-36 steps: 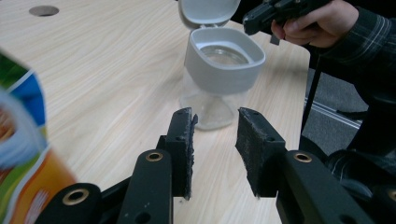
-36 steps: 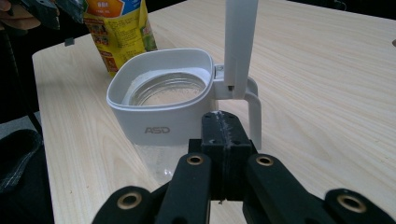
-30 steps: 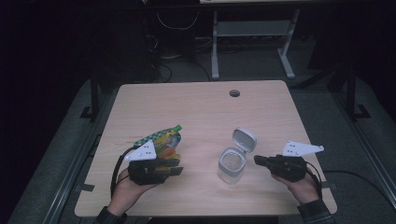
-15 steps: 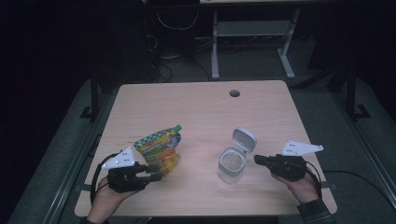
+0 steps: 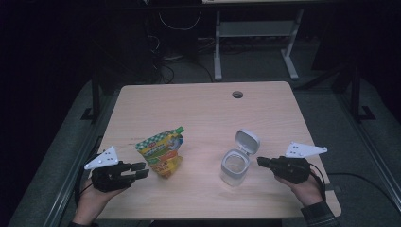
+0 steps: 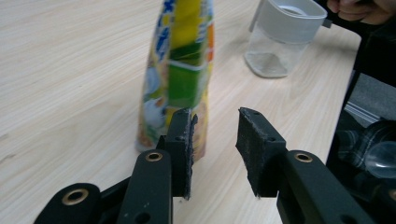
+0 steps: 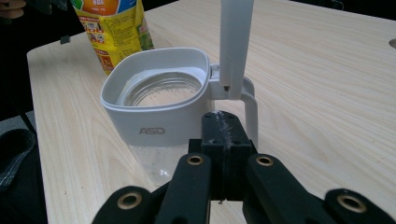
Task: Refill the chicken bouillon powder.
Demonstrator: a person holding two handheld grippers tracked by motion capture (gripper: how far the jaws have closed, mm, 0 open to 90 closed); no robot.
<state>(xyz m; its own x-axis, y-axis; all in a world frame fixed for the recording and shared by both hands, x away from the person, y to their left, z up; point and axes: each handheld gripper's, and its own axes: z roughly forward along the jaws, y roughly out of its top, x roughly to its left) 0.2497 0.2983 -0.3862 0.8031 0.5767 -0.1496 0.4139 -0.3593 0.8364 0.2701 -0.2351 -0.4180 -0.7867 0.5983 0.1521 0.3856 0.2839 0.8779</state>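
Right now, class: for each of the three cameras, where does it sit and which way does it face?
High view: above the person's table edge, looking forward and down; shows both hands, left gripper, right gripper.
Left gripper view: rides the left gripper, facing the snack pouch past its spread fingers.
Right gripper view: rides the right gripper, facing the open-lidded jar over its closed fingers.
All three share pouch and jar.

Left claw [image 5: 140, 170] jaws parted, nothing between; right claw [image 5: 261, 161] jaws pressed together, empty.
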